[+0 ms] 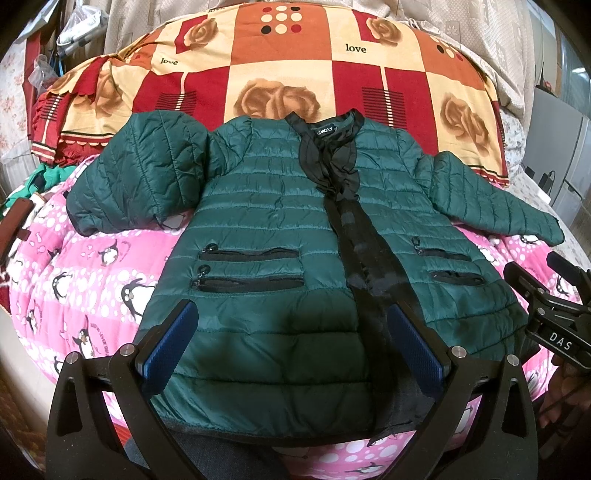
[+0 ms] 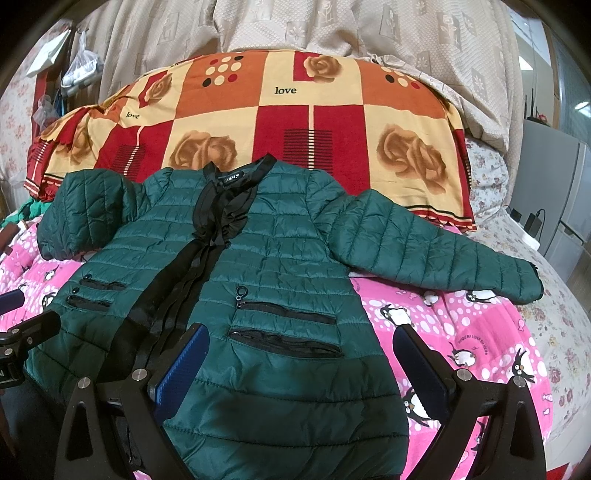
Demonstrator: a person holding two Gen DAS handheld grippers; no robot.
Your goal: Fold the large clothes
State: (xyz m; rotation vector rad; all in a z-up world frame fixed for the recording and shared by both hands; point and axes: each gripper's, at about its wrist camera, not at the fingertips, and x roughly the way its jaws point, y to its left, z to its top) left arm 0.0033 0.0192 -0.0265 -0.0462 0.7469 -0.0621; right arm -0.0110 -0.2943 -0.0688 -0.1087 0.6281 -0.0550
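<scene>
A dark green quilted jacket [image 1: 280, 236] with a black front placket and zip pockets lies front up, spread flat on a pink penguin-print quilt [image 1: 85, 280]. Its collar points away from me. It also shows in the right wrist view [image 2: 280, 258]. Its left sleeve [image 1: 129, 177] is bent back; its right sleeve [image 2: 436, 251] stretches out to the right. My left gripper [image 1: 291, 325] is open above the hem's left half, holding nothing. My right gripper [image 2: 299, 354] is open above the hem's right half, holding nothing. The right gripper's body [image 1: 546, 317] shows at the right edge.
A red, orange and cream rose-print blanket [image 1: 295, 74] lies folded behind the jacket. Beige curtains [image 2: 332, 29] hang at the back. A floral sheet [image 2: 554, 314] covers the bed's right side. Green cloth [image 1: 33, 181] and clutter sit at the left; a grey cabinet [image 2: 546, 177] stands right.
</scene>
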